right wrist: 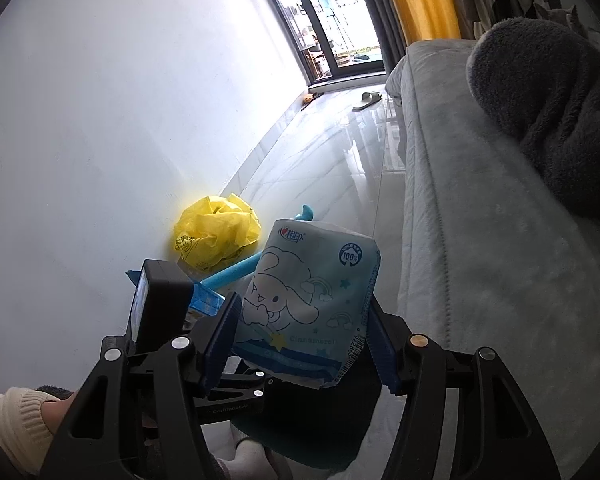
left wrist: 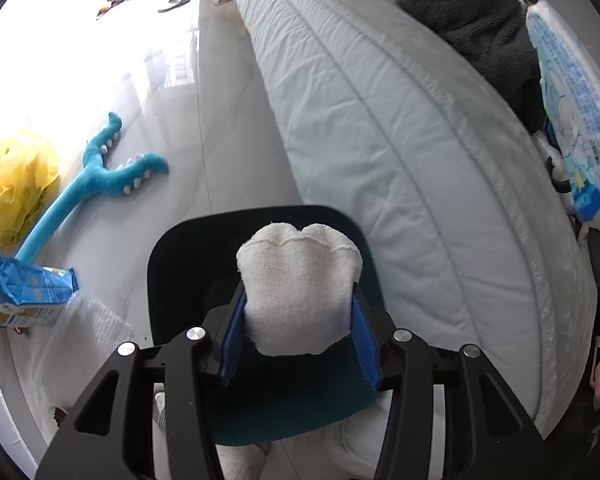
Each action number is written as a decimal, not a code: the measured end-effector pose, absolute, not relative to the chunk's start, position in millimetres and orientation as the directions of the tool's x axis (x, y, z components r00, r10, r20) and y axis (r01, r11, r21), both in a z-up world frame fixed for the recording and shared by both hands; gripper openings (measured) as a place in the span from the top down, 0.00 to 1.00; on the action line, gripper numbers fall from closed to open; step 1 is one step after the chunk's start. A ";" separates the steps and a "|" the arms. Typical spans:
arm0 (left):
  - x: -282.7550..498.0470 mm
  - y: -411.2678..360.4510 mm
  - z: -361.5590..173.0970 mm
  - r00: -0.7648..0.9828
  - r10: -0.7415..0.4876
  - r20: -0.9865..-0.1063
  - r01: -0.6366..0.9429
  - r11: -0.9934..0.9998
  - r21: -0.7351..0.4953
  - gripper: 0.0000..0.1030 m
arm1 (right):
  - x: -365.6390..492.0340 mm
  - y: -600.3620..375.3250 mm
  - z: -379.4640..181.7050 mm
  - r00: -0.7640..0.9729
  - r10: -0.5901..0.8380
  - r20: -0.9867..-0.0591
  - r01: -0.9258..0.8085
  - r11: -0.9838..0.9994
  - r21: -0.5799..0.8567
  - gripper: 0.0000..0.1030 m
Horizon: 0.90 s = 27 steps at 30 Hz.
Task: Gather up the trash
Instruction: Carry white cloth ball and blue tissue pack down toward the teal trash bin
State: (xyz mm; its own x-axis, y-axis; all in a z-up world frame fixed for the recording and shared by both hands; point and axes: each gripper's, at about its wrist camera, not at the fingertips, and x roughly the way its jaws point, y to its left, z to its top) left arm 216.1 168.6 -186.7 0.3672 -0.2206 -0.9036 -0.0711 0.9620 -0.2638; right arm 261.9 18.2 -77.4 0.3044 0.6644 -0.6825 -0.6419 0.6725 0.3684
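Carrying two soft, light pieces of trash above the dark bin [left wrist: 180, 264].
A white cloth wad [left wrist: 298, 292] is pinched by the left gripper [left wrist: 298, 320]; a tissue pack [right wrist: 308, 300], at 12 o'clock, is squeezed mid-body by the right gripper [right wrist: 304, 336].

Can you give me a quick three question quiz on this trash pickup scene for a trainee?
1. True or false: the left gripper holds a white cloth wad.
2. What does the right gripper hold: A) slipper, B) tissue pack, C) toy?
3. What colour is the crumpled plastic bag by the wall?

Key: 1 true; 2 B; 3 yellow.
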 end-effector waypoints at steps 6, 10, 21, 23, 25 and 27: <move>211.2 178.4 -201.3 0.300 -0.253 -0.920 -0.080 0.954 -0.288 0.44 | 261.9 33.6 -88.9 0.268 0.649 -0.712 -0.638 0.674 0.374 0.40; 207.0 185.6 -202.3 0.283 -0.248 -0.927 -0.091 0.955 -0.284 0.33 | 261.7 43.3 -106.0 0.223 0.638 -0.737 -0.619 0.677 0.399 0.41; 191.7 225.5 -162.0 0.413 -0.186 -0.891 -0.146 0.953 -0.266 0.16 | 261.0 65.2 -143.6 0.176 0.568 -0.804 -0.603 0.708 0.368 0.41; 187.2 234.4 -152.0 0.459 -0.178 -0.871 -0.153 0.949 -0.275 0.15 | 261.6 67.6 -151.0 0.162 0.559 -0.813 -0.595 0.713 0.371 0.40; 185.3 241.2 -145.8 0.486 -0.170 -0.857 -0.165 0.945 -0.281 0.14 | 260.9 71.8 -159.4 0.143 0.550 -0.823 -0.588 0.716 0.376 0.40; 182.4 248.6 -138.3 0.515 -0.155 -0.843 -0.175 0.944 -0.280 0.14 | 259.0 77.2 -168.4 0.130 0.531 -0.838 -0.589 0.721 0.365 0.40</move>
State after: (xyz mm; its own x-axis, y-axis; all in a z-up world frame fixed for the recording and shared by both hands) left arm 182.4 248.6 -138.3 0.5154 -0.1546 -0.8429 -0.1748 0.9439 -0.2800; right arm 259.0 77.2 -168.4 0.1300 0.5306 -0.8376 -0.5895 0.7206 0.3650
